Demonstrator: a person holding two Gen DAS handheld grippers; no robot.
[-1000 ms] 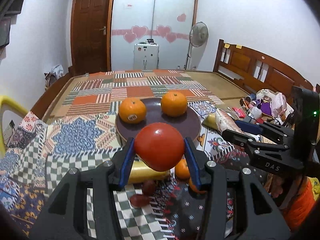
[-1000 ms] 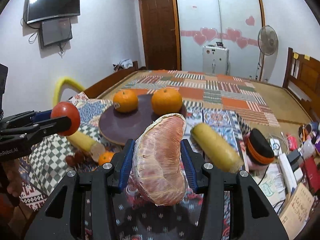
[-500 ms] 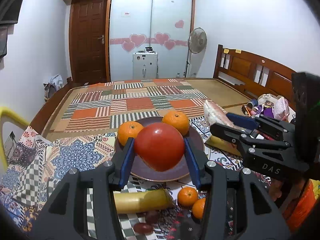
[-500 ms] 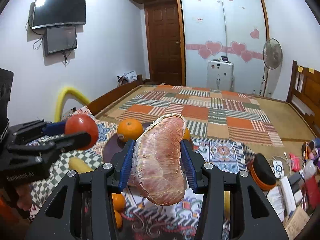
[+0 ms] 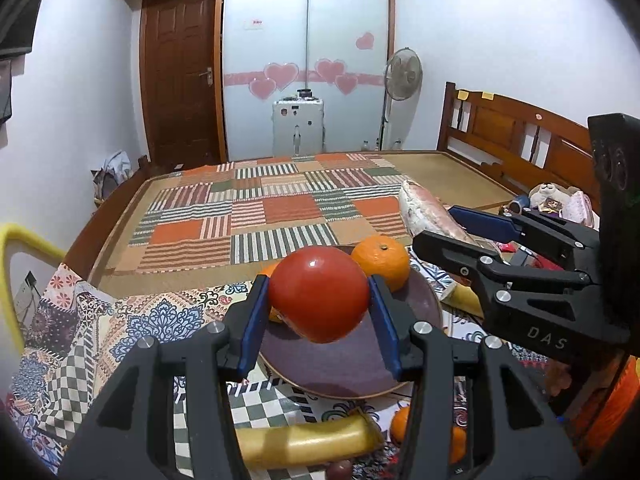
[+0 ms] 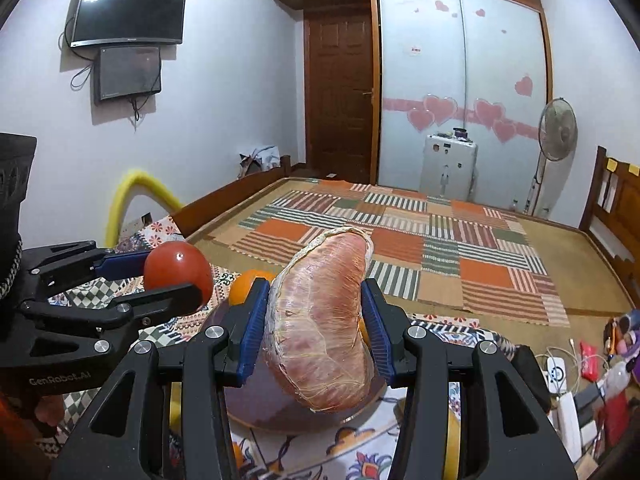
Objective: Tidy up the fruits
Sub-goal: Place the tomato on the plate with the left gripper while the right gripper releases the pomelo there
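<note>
My left gripper point(image 5: 318, 312) is shut on a red tomato point(image 5: 319, 293) and holds it above the dark round plate point(image 5: 352, 372). It also shows in the right wrist view point(image 6: 176, 276). My right gripper point(image 6: 314, 328) is shut on a peeled pink pomelo wedge point(image 6: 320, 332), held above the plate point(image 6: 260, 408); it shows in the left wrist view point(image 5: 432, 218). Two oranges sit on the plate: one point(image 5: 381, 263) in plain view, the other point(image 5: 273, 312) mostly hidden behind the tomato.
A yellow banana point(image 5: 304, 442) lies in front of the plate and another point(image 5: 464, 300) to its right. Small oranges point(image 5: 400, 424) and a dark fruit point(image 5: 340, 470) lie near the front. Clutter point(image 6: 592, 368) sits at the right. A patchwork mat point(image 5: 276, 208) lies beyond.
Both grippers have risen and moved forward over the plate with their fruit. The plate and oranges now sit lower and closer in both views.
</note>
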